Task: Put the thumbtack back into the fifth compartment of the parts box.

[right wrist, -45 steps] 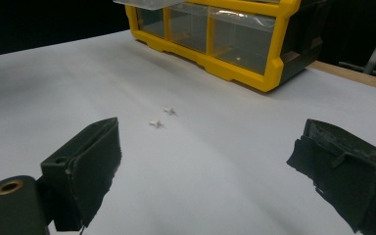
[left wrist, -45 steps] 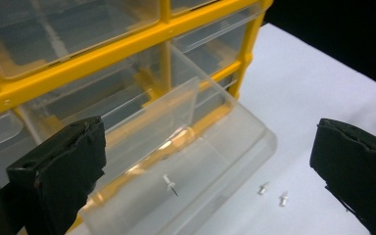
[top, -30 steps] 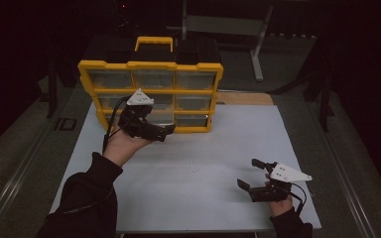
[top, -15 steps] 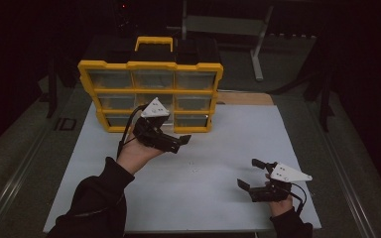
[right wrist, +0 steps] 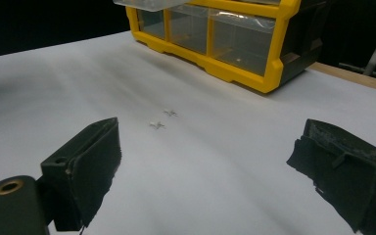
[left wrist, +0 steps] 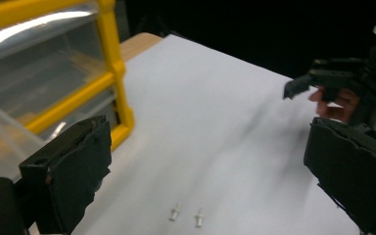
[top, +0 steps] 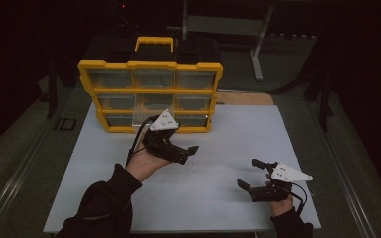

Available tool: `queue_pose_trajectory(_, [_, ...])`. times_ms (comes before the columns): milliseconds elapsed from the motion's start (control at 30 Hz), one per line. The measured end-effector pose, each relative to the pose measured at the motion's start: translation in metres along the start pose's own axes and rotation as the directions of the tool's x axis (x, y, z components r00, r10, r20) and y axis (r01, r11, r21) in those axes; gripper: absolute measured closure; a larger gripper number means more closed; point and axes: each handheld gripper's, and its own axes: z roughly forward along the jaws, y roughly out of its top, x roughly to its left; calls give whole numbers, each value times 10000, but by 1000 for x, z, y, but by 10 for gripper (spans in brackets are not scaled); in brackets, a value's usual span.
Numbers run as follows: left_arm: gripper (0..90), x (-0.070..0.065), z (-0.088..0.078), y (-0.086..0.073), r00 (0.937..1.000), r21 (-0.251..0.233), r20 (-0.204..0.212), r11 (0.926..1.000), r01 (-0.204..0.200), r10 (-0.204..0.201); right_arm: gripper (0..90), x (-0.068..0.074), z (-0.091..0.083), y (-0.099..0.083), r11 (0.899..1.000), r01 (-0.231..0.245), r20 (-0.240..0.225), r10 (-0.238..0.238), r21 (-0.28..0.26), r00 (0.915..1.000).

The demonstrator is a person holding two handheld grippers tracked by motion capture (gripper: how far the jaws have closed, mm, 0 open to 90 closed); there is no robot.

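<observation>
At the centre of the high view, two small white pegs lie side by side on the white table, axes roughly parallel, just below the wide-open left gripper, with the yellow drawer organizer above and the right gripper, also wide open, at lower right.

Glossy yellow plastic organiser with clear, shiny plastic drawers; matt white table sheet; bare wood edge; rough, matt black gripper pads; small white plastic pins.

No legible text, label, brand or number on yellow organizer, table or grippers.
</observation>
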Motion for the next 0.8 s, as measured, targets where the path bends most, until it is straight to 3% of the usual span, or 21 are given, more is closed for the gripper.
queue_pose_trajectory(433, [77,-6,24,-24,9973,377,681,9989,-291,265,89,0,0,0,10000,-31,-12,31,6,10000])
queue_pose_trajectory(800, [173,0,45,-47,9954,574,954,9983,-127,72,89,0,0,0,10000,-58,-6,58,11,10000])
